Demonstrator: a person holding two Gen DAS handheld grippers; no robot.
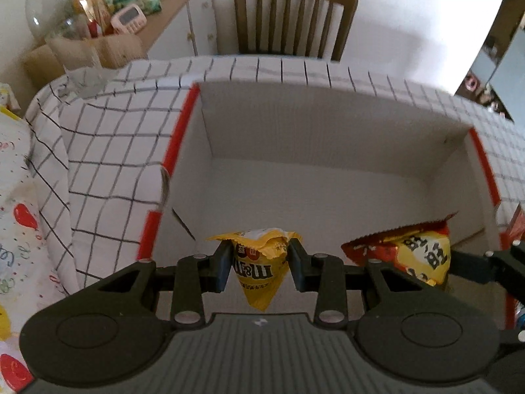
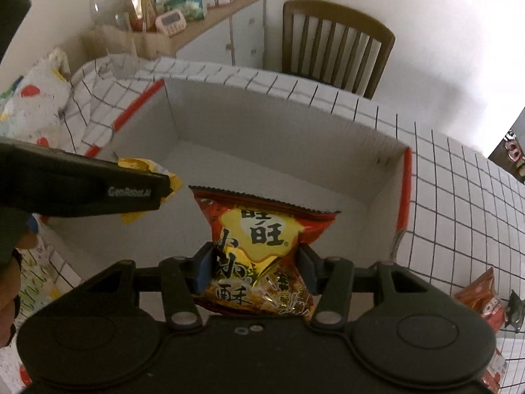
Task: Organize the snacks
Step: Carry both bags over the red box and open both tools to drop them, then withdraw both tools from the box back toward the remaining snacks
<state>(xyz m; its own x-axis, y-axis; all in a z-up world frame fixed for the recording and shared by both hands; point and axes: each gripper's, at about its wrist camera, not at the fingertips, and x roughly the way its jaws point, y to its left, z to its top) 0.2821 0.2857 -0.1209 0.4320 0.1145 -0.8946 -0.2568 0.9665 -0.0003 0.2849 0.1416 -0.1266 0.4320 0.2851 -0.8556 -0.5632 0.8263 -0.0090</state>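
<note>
My left tool gripped the yellow candy pack; my right tool gripped the red snack bag. The white box lay open directly below and ahead of both, the packs side by side over its near edge.

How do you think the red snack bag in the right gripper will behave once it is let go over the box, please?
The red snack bag creases where the right gripper pinches it, so it is probably soft and light. Its glossy film may be slippery. Released above the white box, it would likely flop flat, not stand.
</note>
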